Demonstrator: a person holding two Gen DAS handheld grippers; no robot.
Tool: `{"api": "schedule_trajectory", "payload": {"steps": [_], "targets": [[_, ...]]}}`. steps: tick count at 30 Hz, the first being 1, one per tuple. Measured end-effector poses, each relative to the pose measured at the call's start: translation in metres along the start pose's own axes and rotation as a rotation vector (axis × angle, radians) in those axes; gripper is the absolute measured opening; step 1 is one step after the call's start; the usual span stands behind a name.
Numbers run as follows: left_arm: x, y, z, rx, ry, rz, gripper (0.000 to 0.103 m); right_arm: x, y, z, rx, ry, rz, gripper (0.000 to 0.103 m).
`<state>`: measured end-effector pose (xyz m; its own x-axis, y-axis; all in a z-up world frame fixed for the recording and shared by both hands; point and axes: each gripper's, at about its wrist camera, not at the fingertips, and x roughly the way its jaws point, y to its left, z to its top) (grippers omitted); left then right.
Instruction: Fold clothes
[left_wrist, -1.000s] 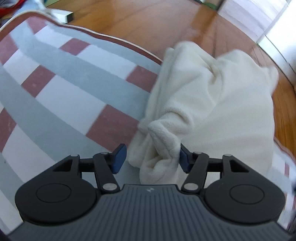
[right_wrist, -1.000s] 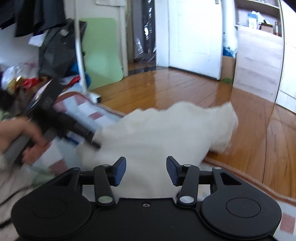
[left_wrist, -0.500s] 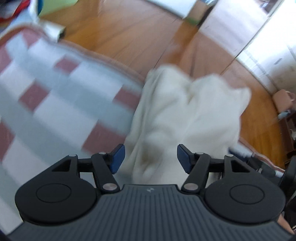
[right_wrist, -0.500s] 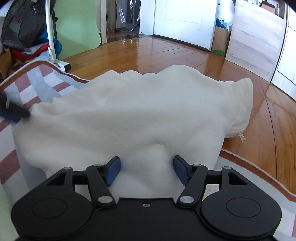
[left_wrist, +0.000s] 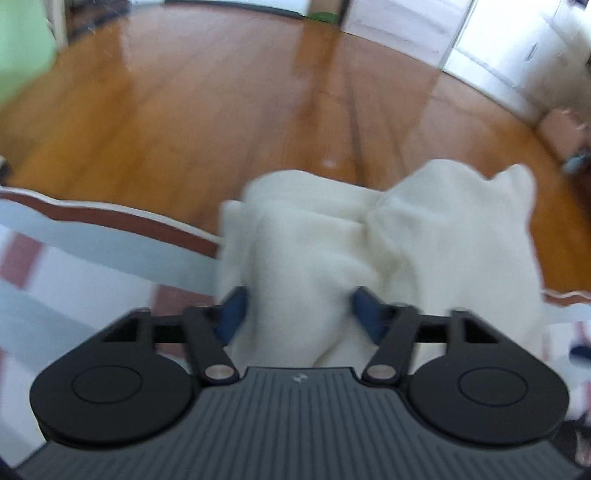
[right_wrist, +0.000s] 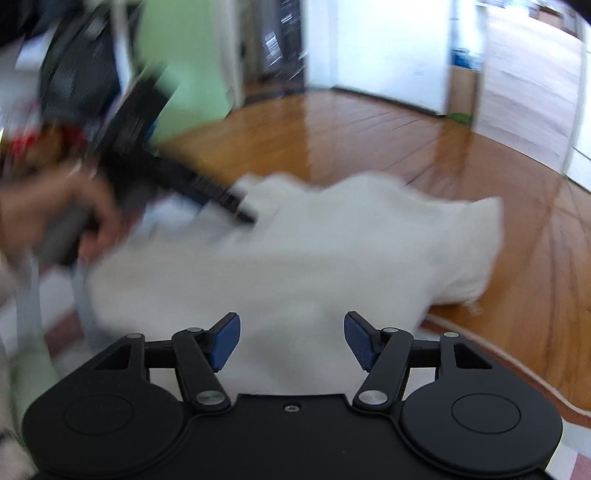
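A white fleece garment (left_wrist: 443, 240) lies bunched on a checked rug (left_wrist: 74, 266), hanging over the rug's far edge onto the wooden floor. My left gripper (left_wrist: 297, 314) is closing, with a raised fold of the fleece filling the gap between its blue pads. The right wrist view shows that gripper (right_wrist: 236, 210), held by a hand (right_wrist: 55, 206), at the garment's (right_wrist: 332, 251) far left edge. My right gripper (right_wrist: 291, 339) is open over the near edge of the fleece, its pads apart and free of the cloth. Both views are blurred.
Wooden floor (left_wrist: 221, 110) runs beyond the rug's brown-trimmed edge (left_wrist: 110, 218). A green board (right_wrist: 184, 74), a dark bag and clutter (right_wrist: 74, 74) stand at the back left. A white door (right_wrist: 388, 55) and pale cabinets (left_wrist: 498, 48) are farther off.
My left gripper has swung along the garment toward the floor side and its jaws have narrowed on a fold. It is back in the right wrist view. The right jaws have widened a little.
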<state>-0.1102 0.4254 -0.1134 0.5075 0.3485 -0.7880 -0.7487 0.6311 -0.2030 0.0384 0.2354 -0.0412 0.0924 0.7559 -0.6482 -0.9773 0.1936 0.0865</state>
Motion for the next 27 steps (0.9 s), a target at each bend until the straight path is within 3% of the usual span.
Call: {"api": "schedule_trajectory", "payload": {"steps": [1, 2, 5, 10, 15, 18, 22, 23, 24, 25, 26, 27], "targets": [[0.0, -0.002, 0.0, 0.023, -0.008, 0.001, 0.02, 0.001, -0.014, 0.006, 0.027, -0.013, -0.022, 0.073], [0.0, -0.003, 0.001, 0.046, -0.017, 0.003, 0.017, 0.005, -0.03, 0.013, 0.055, -0.025, -0.051, 0.081], [-0.003, -0.009, 0.001, 0.106, -0.054, 0.023, 0.014, 0.033, -0.088, 0.029, 0.26, 0.003, -0.08, 0.084], [-0.035, -0.003, 0.003, 0.127, -0.225, 0.164, 0.011, 0.071, -0.157, 0.021, 0.714, 0.085, 0.091, 0.083], [0.016, 0.027, -0.009, 0.119, -0.075, 0.204, 0.01, 0.078, -0.153, 0.014, 0.665, 0.11, 0.044, 0.083], [0.007, 0.015, -0.003, 0.18, -0.101, 0.246, 0.012, 0.078, -0.161, 0.006, 0.725, 0.11, 0.069, 0.084], [-0.025, 0.013, 0.0, 0.118, -0.115, 0.246, 0.012, 0.08, -0.17, -0.003, 0.829, 0.082, 0.147, 0.084], [-0.04, 0.005, -0.005, 0.173, -0.154, 0.261, 0.013, 0.081, -0.171, -0.003, 0.849, 0.078, 0.172, 0.084], [-0.057, -0.006, -0.012, 0.243, -0.215, 0.264, 0.016, 0.083, -0.172, -0.003, 0.869, 0.075, 0.196, 0.084], [-0.073, -0.017, -0.018, 0.313, -0.277, 0.267, 0.033, 0.085, -0.173, -0.004, 0.884, 0.075, 0.213, 0.085], [-0.081, -0.021, -0.02, 0.306, -0.279, 0.217, 0.045, 0.088, -0.173, -0.003, 0.892, 0.081, 0.219, 0.086], [-0.089, -0.025, -0.022, 0.296, -0.28, 0.165, 0.044, 0.091, -0.173, -0.003, 0.898, 0.089, 0.22, 0.088]]}}
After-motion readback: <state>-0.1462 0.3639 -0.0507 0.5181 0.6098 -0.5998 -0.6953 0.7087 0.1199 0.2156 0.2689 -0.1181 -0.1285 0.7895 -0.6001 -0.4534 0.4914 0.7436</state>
